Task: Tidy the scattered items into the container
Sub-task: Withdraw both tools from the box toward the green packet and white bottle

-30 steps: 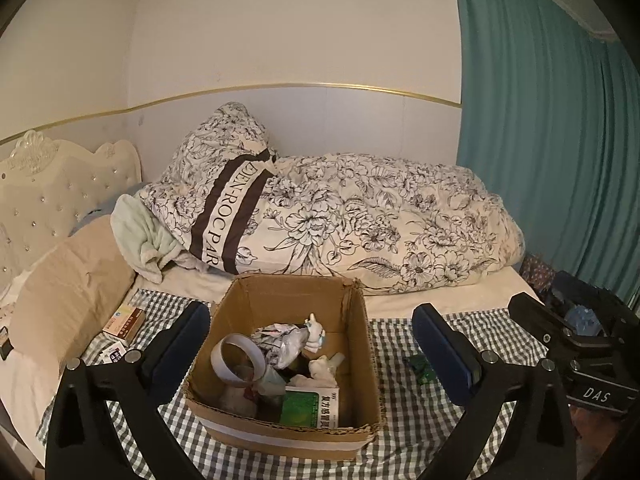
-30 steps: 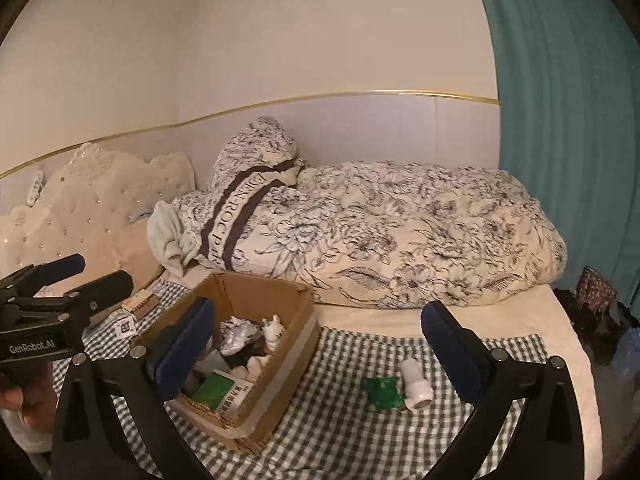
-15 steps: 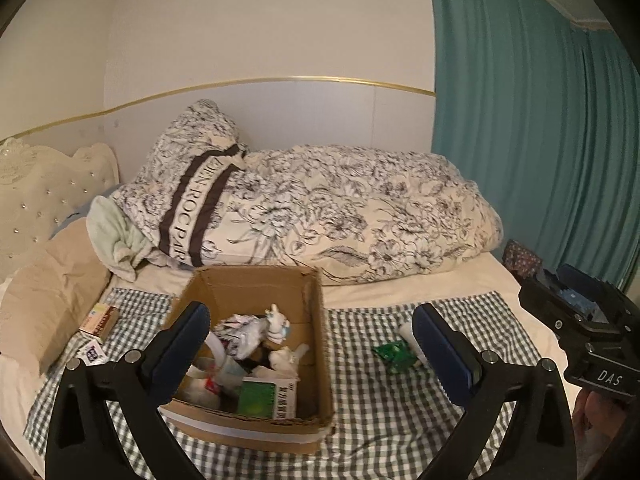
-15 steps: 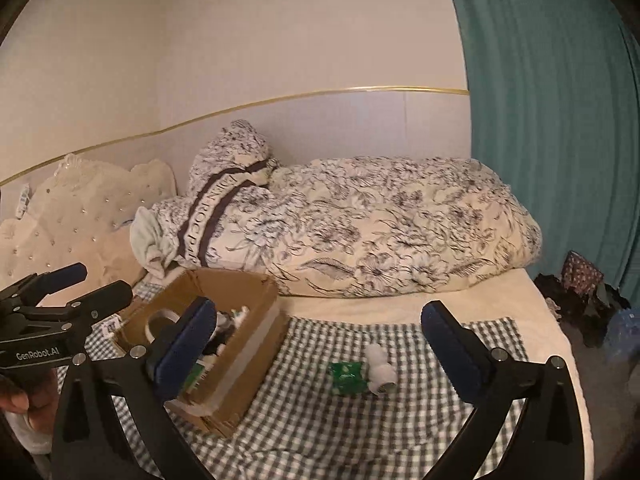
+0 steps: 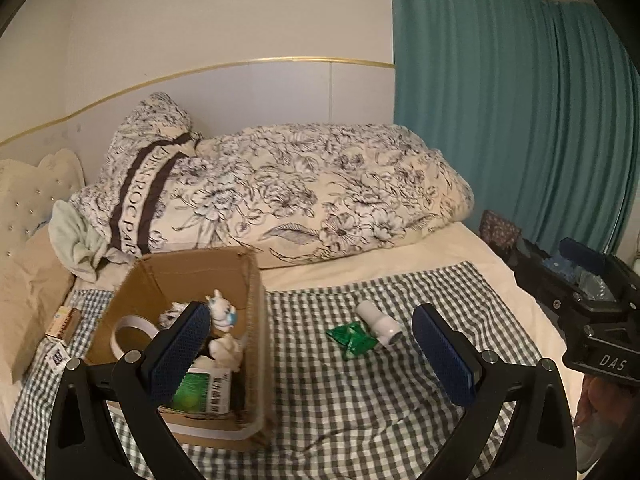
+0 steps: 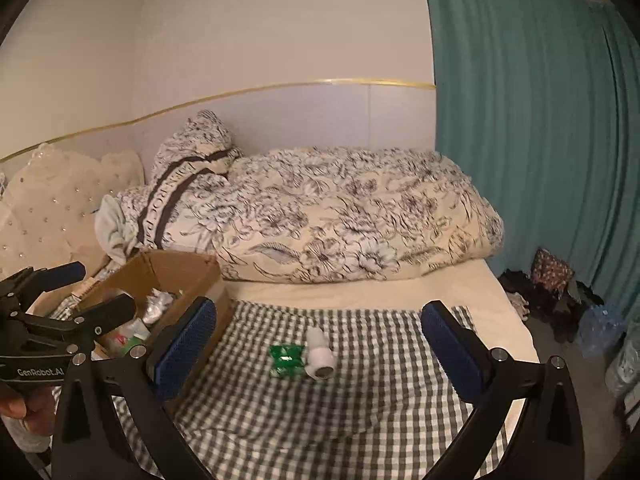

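A cardboard box (image 5: 252, 280) (image 6: 200, 272) stands on the checked cloth at the left, holding a tape roll (image 5: 128, 330), white figurines (image 5: 222, 312) and a green-and-white carton (image 5: 200, 396). To its right on the cloth lie a green packet (image 5: 352, 338) (image 6: 285, 358) and a white bottle (image 5: 378, 322) (image 6: 319, 354), side by side. My left gripper (image 5: 308, 354) hangs open and empty over the box's right wall. My right gripper (image 6: 319, 354) is open and empty, with the packet and bottle ahead between its fingers. Each gripper shows in the other's view.
A small orange-and-white box (image 5: 63, 322) and a white label card (image 5: 56, 356) lie left of the cardboard box. A rolled floral duvet (image 5: 320, 196) and pillow fill the back of the bed. Teal curtain (image 5: 520, 140) at right; clutter on the floor (image 6: 560, 300) beside the bed.
Both grippers have swung to the right. The box has slid leftward in both views, and the packet and bottle now sit near the centre of the right wrist view.
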